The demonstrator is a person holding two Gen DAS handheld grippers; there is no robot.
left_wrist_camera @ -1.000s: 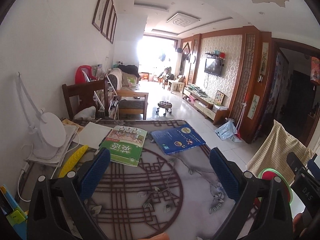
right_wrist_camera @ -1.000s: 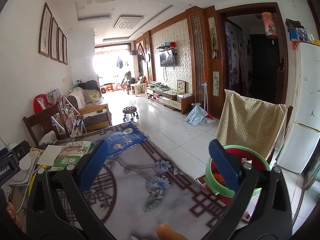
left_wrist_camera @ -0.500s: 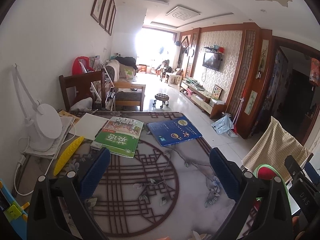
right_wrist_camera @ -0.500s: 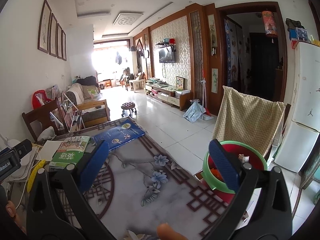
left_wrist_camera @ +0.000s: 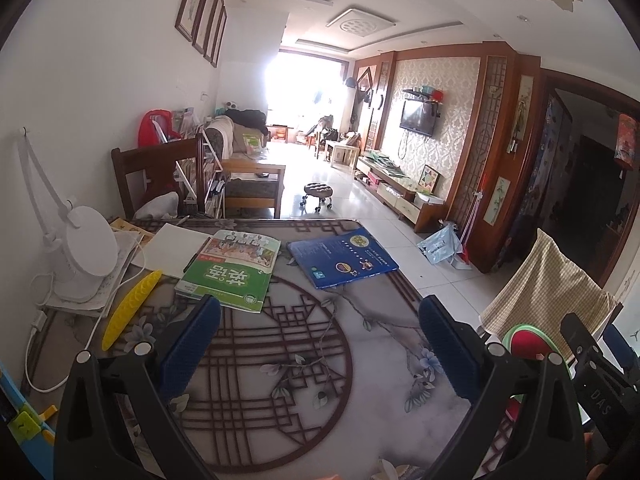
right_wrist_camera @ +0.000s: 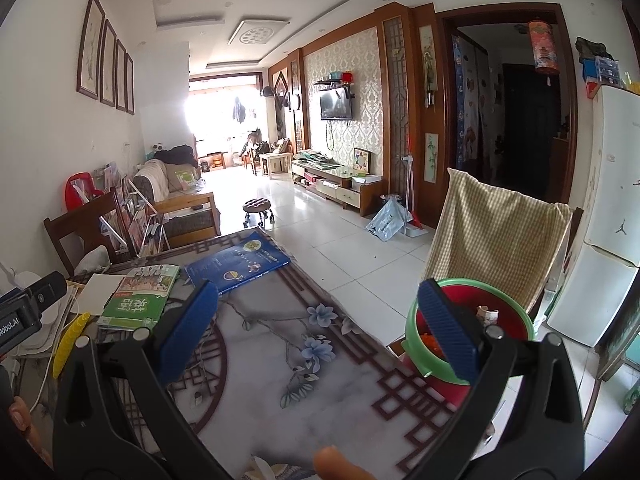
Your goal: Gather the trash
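A red bin with a green rim stands on a chair seat off the table's right edge, with paper scraps and orange bits inside; it shows partly in the left wrist view. A crumpled bit of paper lies at the table's near edge, also in the left wrist view. My left gripper is open and empty above the patterned table. My right gripper is open and empty over the table's right part, its right finger in front of the bin.
A green book, a blue book, white paper, a yellow strip and a white desk lamp lie at the table's far left. A chair draped with checked cloth stands behind the bin. A fridge is right.
Both grippers have drawn back and risen a little, so more of the table shows. A crumpled paper has come into view at the near edge. Both stay open.
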